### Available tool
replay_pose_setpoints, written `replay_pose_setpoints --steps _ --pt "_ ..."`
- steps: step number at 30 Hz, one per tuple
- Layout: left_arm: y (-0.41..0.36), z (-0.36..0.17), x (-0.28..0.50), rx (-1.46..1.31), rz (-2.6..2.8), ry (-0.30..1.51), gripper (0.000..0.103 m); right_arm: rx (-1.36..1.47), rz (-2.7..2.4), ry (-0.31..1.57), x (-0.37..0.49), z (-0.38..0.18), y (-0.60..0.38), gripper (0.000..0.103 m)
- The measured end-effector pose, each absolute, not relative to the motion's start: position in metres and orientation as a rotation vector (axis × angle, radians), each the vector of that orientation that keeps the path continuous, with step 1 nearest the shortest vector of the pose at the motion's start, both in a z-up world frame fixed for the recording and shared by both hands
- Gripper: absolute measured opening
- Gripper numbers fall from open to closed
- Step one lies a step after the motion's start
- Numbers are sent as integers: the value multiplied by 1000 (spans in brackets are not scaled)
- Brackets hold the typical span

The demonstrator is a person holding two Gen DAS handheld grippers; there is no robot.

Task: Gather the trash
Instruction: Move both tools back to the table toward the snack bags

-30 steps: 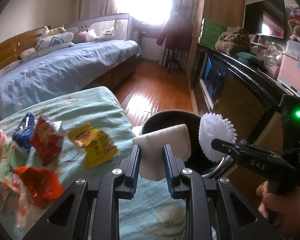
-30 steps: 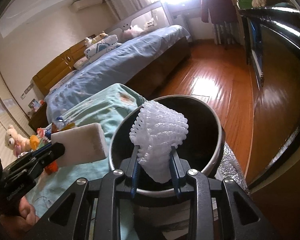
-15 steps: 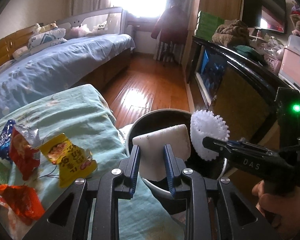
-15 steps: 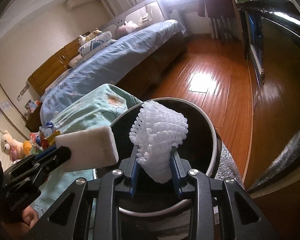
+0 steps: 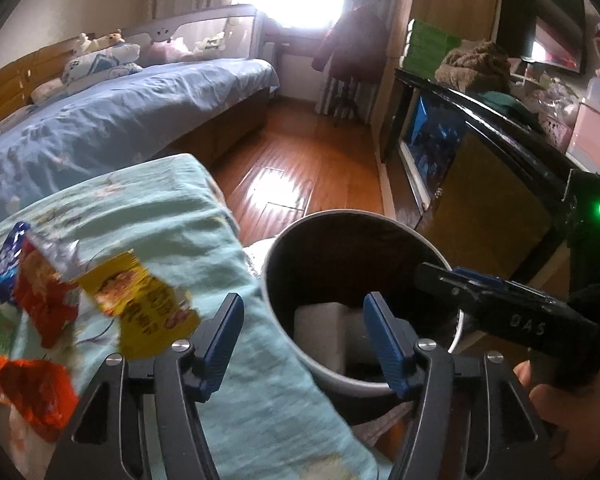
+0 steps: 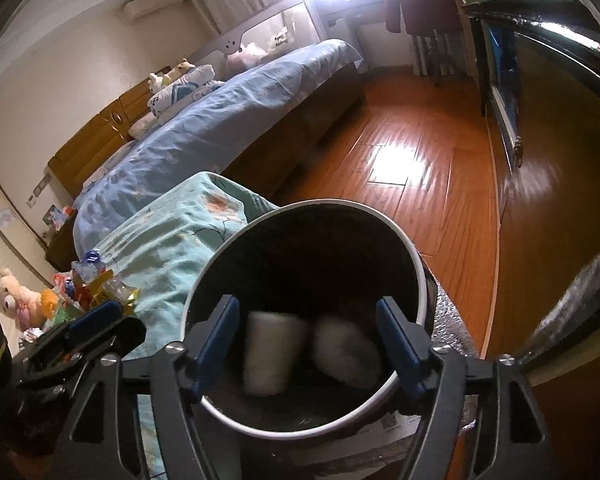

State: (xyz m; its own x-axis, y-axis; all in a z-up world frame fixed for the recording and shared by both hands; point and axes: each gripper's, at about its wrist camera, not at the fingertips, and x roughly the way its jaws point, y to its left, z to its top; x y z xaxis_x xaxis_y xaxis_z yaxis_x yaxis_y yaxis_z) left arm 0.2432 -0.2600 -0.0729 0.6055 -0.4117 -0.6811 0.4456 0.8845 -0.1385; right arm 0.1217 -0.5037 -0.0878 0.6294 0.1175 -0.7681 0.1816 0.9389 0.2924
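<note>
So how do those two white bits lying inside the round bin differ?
The white foam block is flat-sided with squared edges and sits on the left; the white foam net wad is rounded, lumpy and lies to its right. Both are white and rest inside the round dark bin, held by neither open gripper.

Both claws let go over the bin

The left claw [image 5: 304,338] and right claw [image 6: 308,344], each clamped a second ago, now gape wide; the sponge [image 6: 270,354] and foam net [image 6: 346,352] have dropped and lie side by side inside the bin [image 6: 414,264].
</note>
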Motion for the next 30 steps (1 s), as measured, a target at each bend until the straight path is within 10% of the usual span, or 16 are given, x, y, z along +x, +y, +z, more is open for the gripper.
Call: replay_pose_setpoints --steps 10,30 --pt "-213 -65 197 6 -441 761 65 338 13 867 107 -76 -468 92" --pt "-109 -56 119 -128 -233 755 70 272 194 874 95 -71 -366 97"
